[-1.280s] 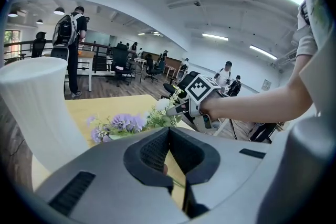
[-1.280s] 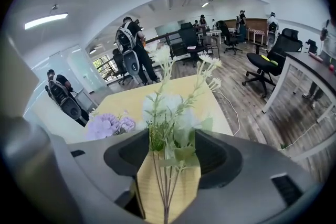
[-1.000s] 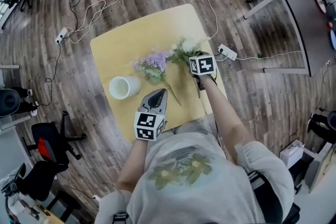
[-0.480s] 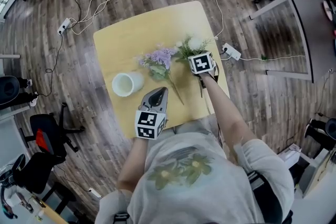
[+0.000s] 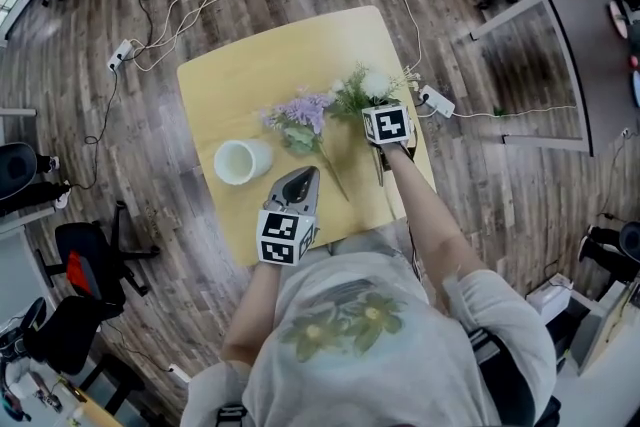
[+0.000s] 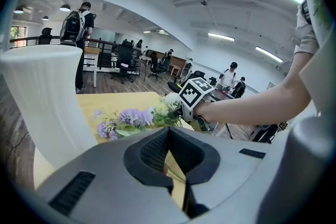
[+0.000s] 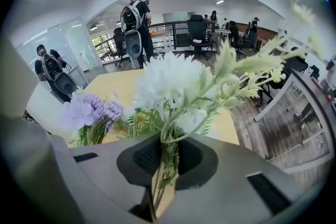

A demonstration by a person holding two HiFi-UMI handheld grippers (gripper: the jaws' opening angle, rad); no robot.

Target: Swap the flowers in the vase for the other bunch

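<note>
Gripping white bunch (image 5: 371,88), one lilac bunch (image 5: 299,114), one vase (image 5: 241,162)

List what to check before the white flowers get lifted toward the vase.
1. Right gripper grip on white bunch: ok; jaws have just been closing, stems pinched between them.
2. Vase empty: ok.
3. Purple bunch out of the vase, lying on the table: ok.
4. Left gripper steadying the vase: not ok; shut, empty, apart from it.
5. White bunch untangled from purple bunch: cannot tell; leaves overlap.
</note>
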